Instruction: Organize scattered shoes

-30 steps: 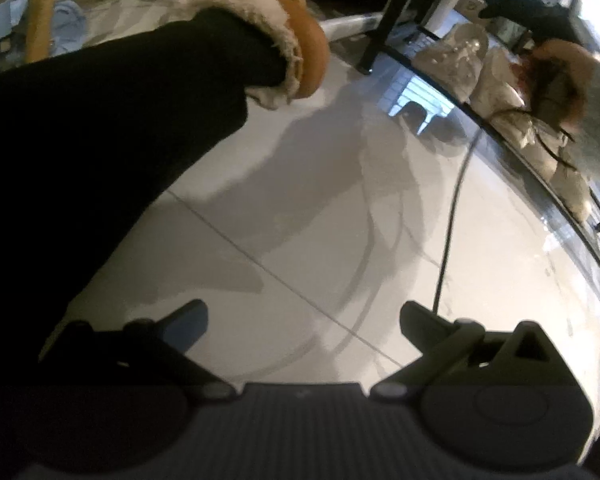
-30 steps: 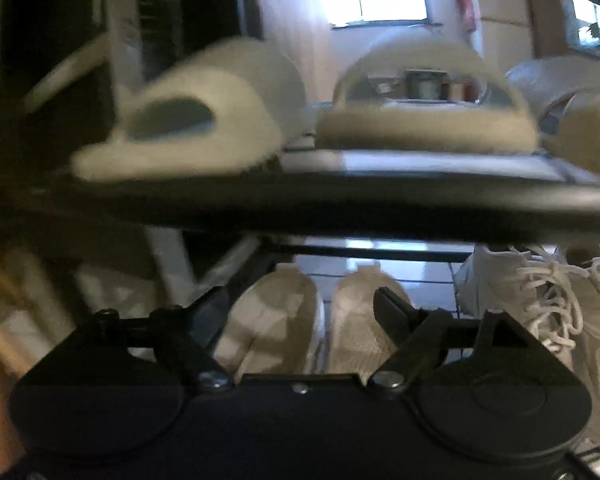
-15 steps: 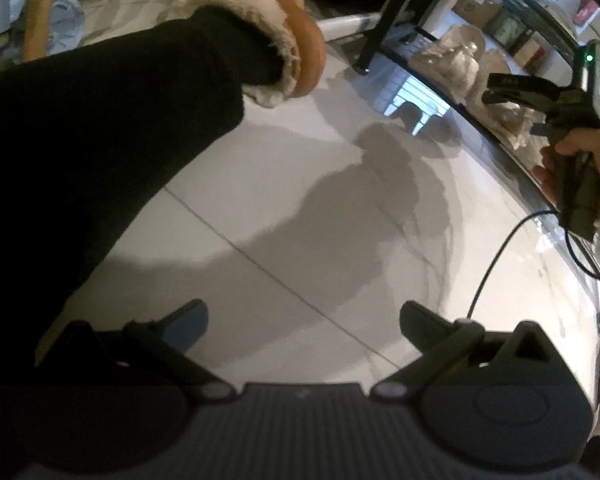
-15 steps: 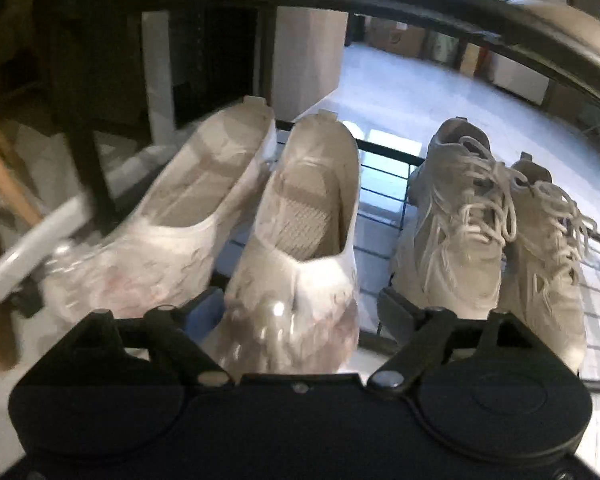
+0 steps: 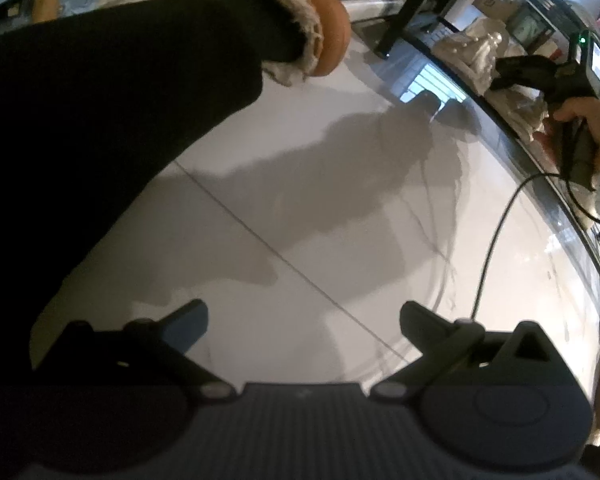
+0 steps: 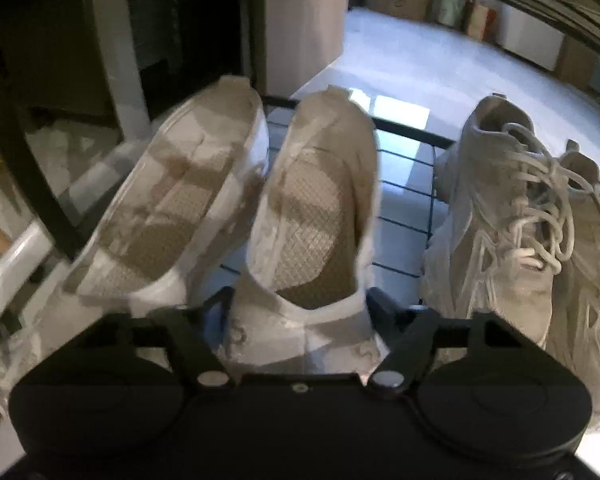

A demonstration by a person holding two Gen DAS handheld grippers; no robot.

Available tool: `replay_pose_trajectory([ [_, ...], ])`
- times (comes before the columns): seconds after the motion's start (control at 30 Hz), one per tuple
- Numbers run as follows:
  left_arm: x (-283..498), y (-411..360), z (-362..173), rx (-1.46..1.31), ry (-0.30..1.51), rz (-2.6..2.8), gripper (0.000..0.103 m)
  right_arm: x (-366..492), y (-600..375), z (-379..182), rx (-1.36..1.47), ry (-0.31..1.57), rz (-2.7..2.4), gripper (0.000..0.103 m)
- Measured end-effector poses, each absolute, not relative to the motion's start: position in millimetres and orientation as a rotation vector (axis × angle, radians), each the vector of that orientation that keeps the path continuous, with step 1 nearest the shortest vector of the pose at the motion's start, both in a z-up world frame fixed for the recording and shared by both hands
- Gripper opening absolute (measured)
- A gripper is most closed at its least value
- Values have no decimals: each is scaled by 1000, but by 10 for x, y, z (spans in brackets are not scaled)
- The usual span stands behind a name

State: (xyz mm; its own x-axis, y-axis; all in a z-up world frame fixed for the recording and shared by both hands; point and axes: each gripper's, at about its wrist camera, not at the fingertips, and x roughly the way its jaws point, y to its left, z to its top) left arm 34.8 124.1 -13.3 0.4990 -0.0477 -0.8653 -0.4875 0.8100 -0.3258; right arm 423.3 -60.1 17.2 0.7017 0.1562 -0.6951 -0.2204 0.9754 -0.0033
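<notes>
A pair of white slip-on shoes stands on the rack's lower wire shelf (image 6: 404,208), toes toward the camera. My right gripper (image 6: 298,300) straddles the toe end of the right slip-on (image 6: 312,216). Its jaws are closing, and both fingers lie against the shoe's sides. The left slip-on (image 6: 172,208) sits just beside it. From the left wrist view, the right gripper (image 5: 512,68) reaches into the rack, held by a hand (image 5: 584,112). My left gripper (image 5: 302,316) hangs open over the pale floor tiles with nothing between its fingers.
Beige laced sneakers (image 6: 500,208) stand right of the slip-ons on the same shelf. A black-trousered leg in a brown fur-lined slipper (image 5: 328,12) fills the left of the left wrist view. A black cable (image 5: 496,232) trails across the floor by the rack's black post (image 5: 404,12).
The right gripper dropped from the upper shelf's fluffy slippers to the lower shelf and narrowed its jaws around the right slip-on. The left gripper stayed put.
</notes>
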Motion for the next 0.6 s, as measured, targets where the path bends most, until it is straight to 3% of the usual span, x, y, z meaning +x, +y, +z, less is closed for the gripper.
replay_pose_trajectory([
  [0.4,329,1282,-149,-605,1033,302,102,3811,-565,-39,140,491,27,55],
  [0.6,349,1282,-162,-608,1046,307,102,3945,-622,48,63,543,71,73],
])
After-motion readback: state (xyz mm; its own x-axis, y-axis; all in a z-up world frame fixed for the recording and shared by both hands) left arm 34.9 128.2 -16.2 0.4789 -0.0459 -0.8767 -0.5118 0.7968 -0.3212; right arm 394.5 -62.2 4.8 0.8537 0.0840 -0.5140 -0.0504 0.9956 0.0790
